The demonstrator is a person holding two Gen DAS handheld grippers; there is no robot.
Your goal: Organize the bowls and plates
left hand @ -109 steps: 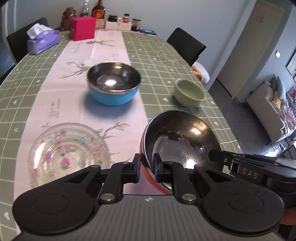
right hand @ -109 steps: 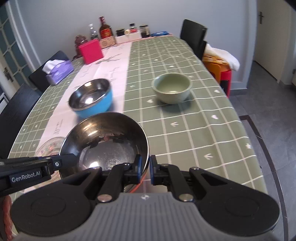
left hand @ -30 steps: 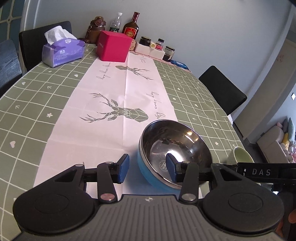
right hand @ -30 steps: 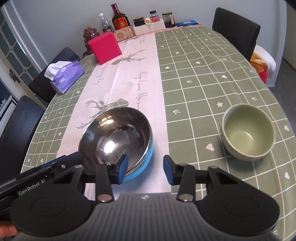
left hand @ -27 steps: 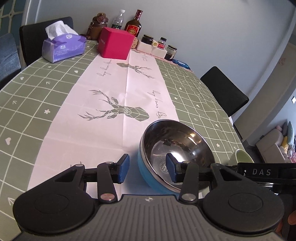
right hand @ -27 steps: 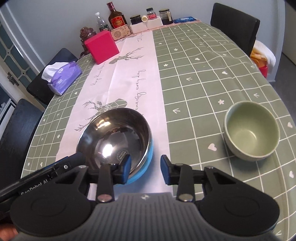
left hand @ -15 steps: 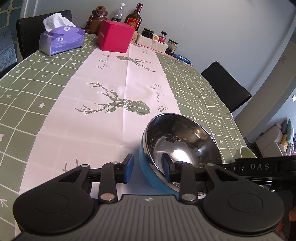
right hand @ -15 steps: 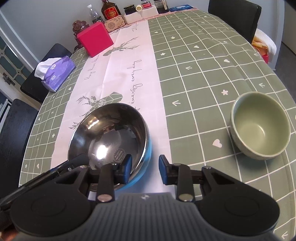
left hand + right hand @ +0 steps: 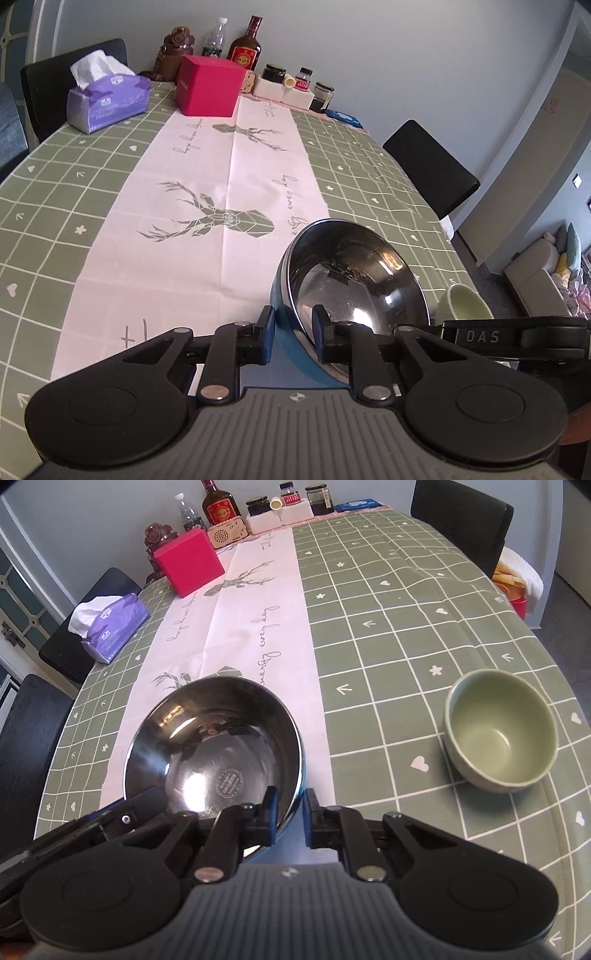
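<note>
We have the blue bowl, steel-lined and mirror-bright inside, caught at its near rim by both tools at once: our left hand-held gripper is closing with the rim between its pads, one pad against the blue outer wall and one inside, while our right hand-held gripper is clamped tight on the rim a little further round. The bowl sits tipped toward us, its far edge raised, on the pale runner of the counter, and we cannot tell whether its base still touches the cloth. The green bowl stands upright, well apart from the blue bowl on its right, on the checked cloth. Our worry is the grip itself: both holds are on a thin, slick rim at the same side, so we judge that the weight hanging beyond the pads could make the bowl pivot or slide out, especially while the left pads are not fully set. If our two hands pull unevenly, the rim could twist free, and a swing to the blue bowl's right could knock the green bowl.
</note>
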